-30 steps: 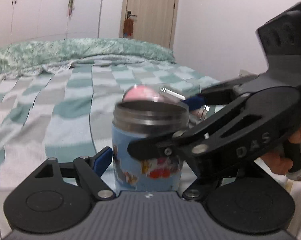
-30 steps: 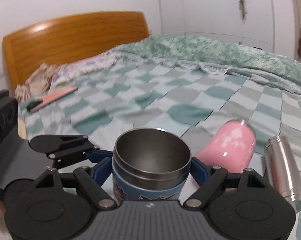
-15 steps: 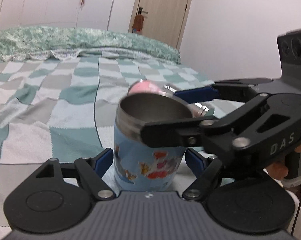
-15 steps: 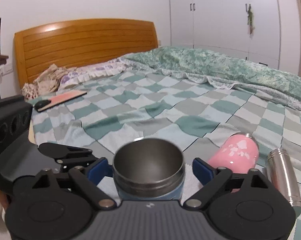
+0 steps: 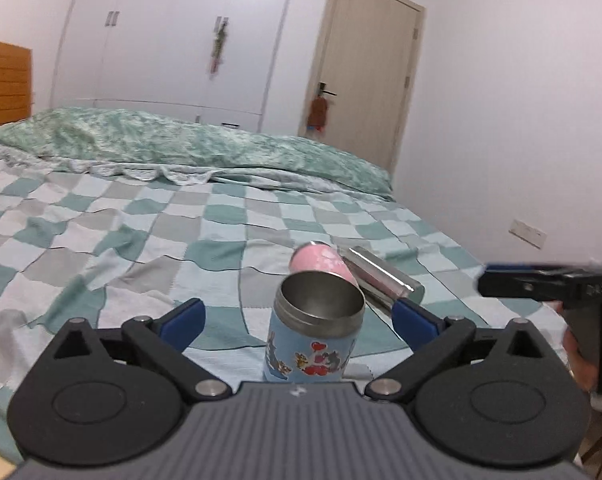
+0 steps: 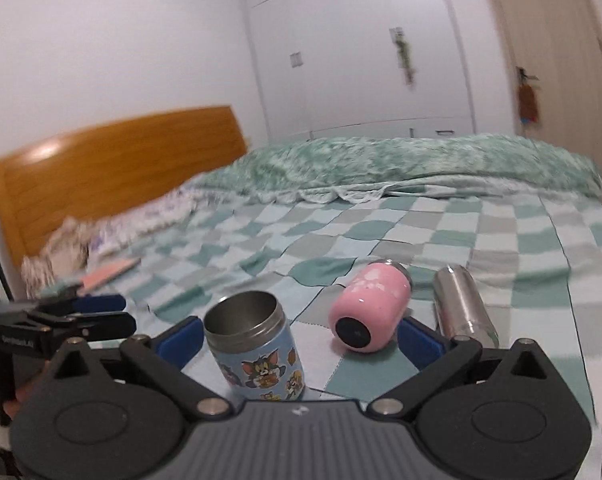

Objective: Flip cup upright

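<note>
A blue cartoon-print steel cup (image 5: 315, 334) stands upright, mouth up, on the checked bedspread (image 5: 141, 240); it also shows in the right wrist view (image 6: 257, 350). My left gripper (image 5: 297, 316) is open, its blue pads well apart on either side of the cup, not touching it. My right gripper (image 6: 299, 334) is open too, drawn back from the cup, which stands near its left pad. The right gripper shows at the right edge of the left wrist view (image 5: 549, 280).
A pink cup (image 6: 371, 312) lies on its side just behind the blue cup, base toward me. A steel bottle (image 6: 463, 308) lies beside it. A green duvet (image 6: 401, 168) is bunched at the far side, a wooden headboard (image 6: 113, 168) at left.
Both grippers opened wider, let go of the blue cup and pulled back. The cup stays standing upright on the bed.
</note>
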Tool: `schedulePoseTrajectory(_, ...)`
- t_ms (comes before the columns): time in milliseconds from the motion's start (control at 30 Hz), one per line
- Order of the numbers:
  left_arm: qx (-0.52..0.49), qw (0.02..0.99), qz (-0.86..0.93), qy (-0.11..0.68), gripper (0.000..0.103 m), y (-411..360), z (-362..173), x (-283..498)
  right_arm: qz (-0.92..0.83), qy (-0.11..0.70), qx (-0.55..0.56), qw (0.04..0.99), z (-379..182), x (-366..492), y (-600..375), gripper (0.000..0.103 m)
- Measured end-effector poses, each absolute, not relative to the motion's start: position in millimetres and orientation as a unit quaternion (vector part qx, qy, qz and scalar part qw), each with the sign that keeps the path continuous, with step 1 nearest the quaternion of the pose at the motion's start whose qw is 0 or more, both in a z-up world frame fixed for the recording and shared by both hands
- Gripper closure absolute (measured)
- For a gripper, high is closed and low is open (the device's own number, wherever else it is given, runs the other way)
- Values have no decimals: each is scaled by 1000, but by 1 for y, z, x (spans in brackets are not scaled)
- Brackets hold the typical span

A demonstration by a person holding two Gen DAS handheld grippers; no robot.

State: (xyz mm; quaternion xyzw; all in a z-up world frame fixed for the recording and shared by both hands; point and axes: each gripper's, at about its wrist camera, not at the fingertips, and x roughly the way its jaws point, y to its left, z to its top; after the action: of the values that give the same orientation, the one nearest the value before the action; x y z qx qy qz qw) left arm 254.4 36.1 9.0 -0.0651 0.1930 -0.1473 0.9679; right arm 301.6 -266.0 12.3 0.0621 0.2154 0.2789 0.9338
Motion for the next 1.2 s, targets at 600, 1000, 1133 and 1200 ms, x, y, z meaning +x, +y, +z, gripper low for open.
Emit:
schedulePoseTrajectory(600,-45,990,-47,127,0,14,23,144,238,193,7,952,11,184,-261,0)
schedulePoseTrajectory(1000,-18,994,17,110,0,11,22,39,183,138,95,969,-8,47,-257,0)
schedulePoseTrajectory(1133,-35,994,4,104,0,11,11,14,193,106,106,970,-17,15,-254,0)
schedulePoseTrajectory(1200,-31,993,10,116,0,8,4,5,199,114,95,969,-20,12,-251,0)
